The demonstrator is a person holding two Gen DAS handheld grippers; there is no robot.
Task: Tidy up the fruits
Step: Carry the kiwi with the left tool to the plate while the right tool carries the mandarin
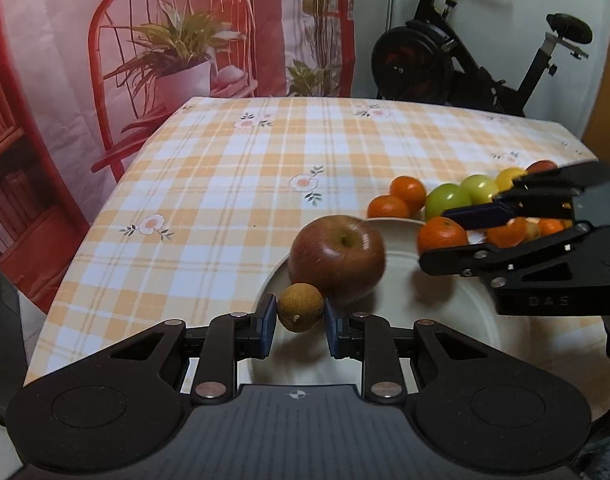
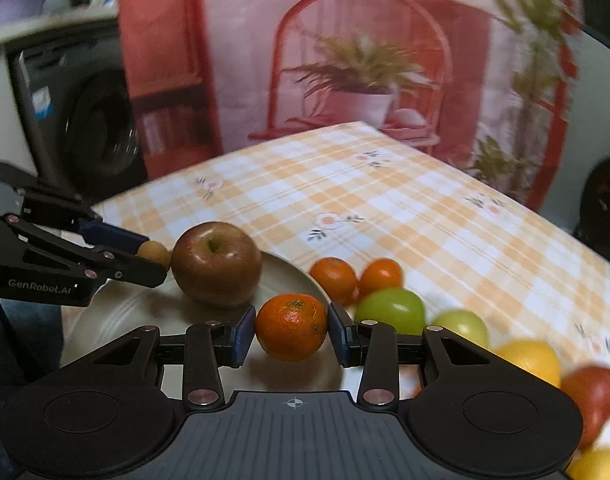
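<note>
Left wrist view showed the left gripper [image 1: 300, 317] bracketing a small round brown fruit [image 1: 300, 307] over the white plate's [image 1: 445, 292] near rim, touching the red apple [image 1: 337, 258], while the right gripper [image 2: 292, 334] clasped an orange mandarin [image 2: 292, 327] just beside.

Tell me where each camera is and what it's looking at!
Left wrist: sits on the left gripper, looking past its fingers and a small brown fruit toward the apple; the right gripper shows too.
Right wrist: sits on the right gripper, facing a tangerine; the left gripper shows.
Shared: apple, white plate.
</note>
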